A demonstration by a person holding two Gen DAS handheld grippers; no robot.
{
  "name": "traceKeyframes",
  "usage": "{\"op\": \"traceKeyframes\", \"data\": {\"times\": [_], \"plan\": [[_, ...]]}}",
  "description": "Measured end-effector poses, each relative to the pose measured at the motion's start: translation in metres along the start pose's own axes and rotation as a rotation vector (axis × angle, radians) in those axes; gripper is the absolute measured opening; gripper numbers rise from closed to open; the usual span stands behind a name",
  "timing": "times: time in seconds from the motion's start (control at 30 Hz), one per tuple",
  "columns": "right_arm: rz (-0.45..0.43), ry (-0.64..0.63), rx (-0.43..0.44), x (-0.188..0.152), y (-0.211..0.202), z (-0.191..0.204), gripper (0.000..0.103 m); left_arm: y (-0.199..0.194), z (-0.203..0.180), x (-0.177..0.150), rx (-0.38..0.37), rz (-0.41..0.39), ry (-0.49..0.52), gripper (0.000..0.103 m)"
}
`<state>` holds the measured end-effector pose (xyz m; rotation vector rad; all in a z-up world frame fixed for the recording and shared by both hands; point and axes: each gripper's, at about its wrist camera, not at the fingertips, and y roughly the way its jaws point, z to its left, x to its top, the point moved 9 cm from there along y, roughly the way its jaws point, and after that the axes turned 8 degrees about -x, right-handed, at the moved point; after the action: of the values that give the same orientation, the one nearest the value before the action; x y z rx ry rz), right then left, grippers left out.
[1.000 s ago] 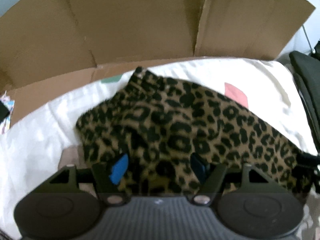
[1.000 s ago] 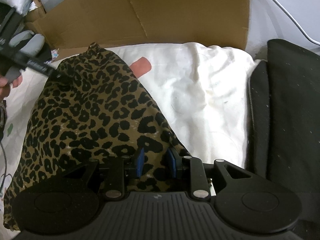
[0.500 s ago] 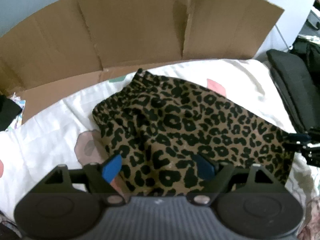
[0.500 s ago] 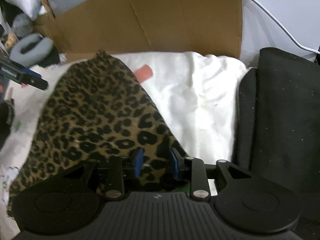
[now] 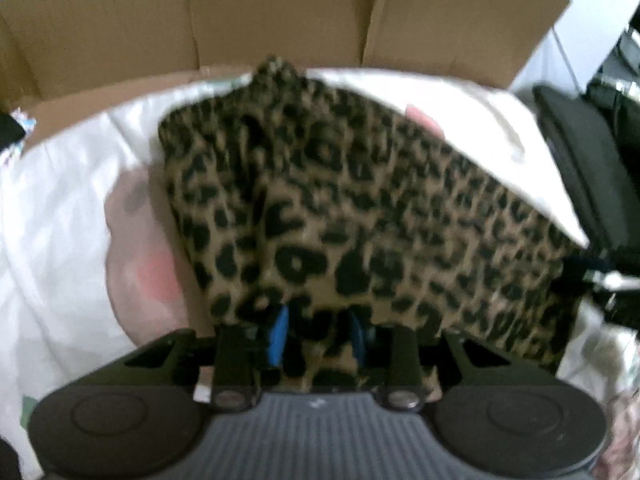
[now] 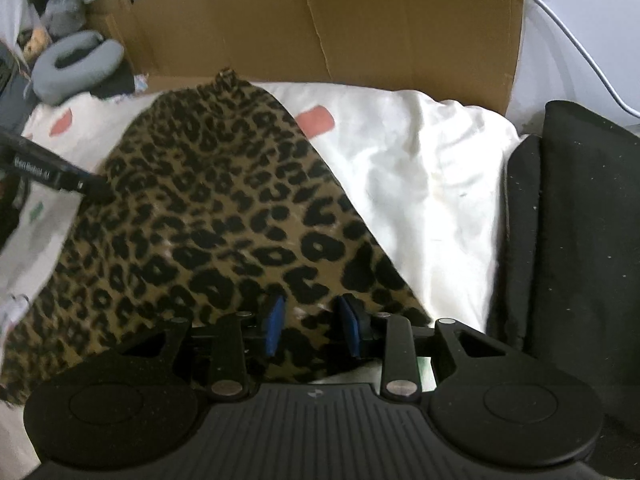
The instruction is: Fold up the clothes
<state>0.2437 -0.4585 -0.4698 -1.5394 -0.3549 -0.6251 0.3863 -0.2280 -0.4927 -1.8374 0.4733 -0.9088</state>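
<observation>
While both pairs of fingers pinch its near edge, the leopard-print garment [image 6: 208,216] lies spread on the white bedsheet [image 6: 420,168], stretching away from the grippers toward the cardboard sheet [image 6: 320,20] standing at the far side. Its long axis runs left to right along that near hem, with a narrow far tip reaching the cardboard's foot. The left gripper [image 5: 318,334] has its blue-padded fingers closed onto a bunched fold of cloth at the near-left corner; the right gripper [image 6: 314,326] has cloth drawn between its fingers at the near-right corner, seemingly gripped as well. From the right wrist view the left gripper's fingers meet the garment's left edge, so the two holds sit well apart across the width. Each hand is nearest its own corner, and the body of the cloth lies straight ahead of both. Judging by this, a fold would carry the held hem away toward the far tip. A black folded pile [image 6: 580,240] rests to the right, a grey neck pillow [image 6: 76,64] far left.
</observation>
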Motion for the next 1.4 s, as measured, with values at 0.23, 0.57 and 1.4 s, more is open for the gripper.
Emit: {"op": "traceKeyframes", "data": {"times": [0.23, 0.57, 1.4], "plan": [[0.011, -0.018, -0.033, -0.003, 0.001, -0.017, 0.035, 0.018, -0.006, -0.006, 0.078, -0.042, 0.017, 0.039], [0.004, 0.023, -0.078, -0.007, -0.002, -0.019, 0.035, -0.003, -0.026, -0.054, 0.022, -0.007, 0.030, 0.043], [0.031, -0.010, -0.122, -0.012, -0.005, -0.019, 0.035, -0.074, 0.028, -0.159, -0.287, -0.120, -0.506, 0.045]]}}
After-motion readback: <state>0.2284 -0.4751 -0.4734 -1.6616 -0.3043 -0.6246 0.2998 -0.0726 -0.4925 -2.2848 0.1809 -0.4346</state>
